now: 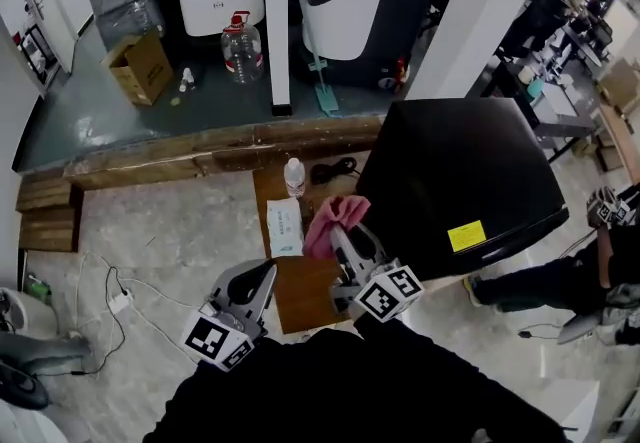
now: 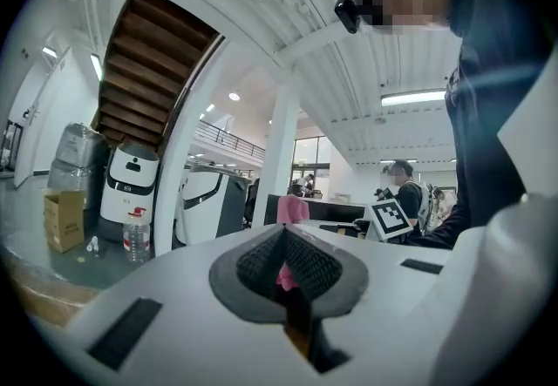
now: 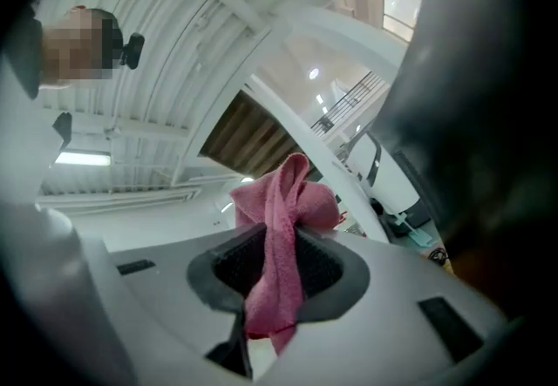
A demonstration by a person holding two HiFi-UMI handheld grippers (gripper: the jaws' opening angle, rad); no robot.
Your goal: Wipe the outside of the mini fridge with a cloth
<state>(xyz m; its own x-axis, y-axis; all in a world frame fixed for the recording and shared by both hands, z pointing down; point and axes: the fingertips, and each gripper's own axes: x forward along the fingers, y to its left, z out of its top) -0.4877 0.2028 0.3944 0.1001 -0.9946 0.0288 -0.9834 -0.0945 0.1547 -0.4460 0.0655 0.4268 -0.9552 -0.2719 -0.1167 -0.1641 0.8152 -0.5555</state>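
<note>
Marble floor [image 1: 160, 231], low wooden tabletop [image 1: 300, 296] — black fridge [image 1: 460, 181] at its 3 o'clock. Right gripper [image 1: 345, 234] pinches the pink cloth [image 1: 335, 219] at the fridge's 9 o'clock. Cloth looks soft, light, floppy — best held bunched mid-fold. Left gripper [image 1: 262, 276] closed, empty.

low wooden table [image 1: 300, 296] on a pale tiled floor [image 1: 170, 231]

a water bottle [image 1: 293, 177] stands at the table's far edge, with a coiled black cable [image 1: 333, 170] just beside it. a white packet [image 1: 285, 227] lies flat nearer. the mini fridge [image 1: 450, 181] stands just right.
</note>
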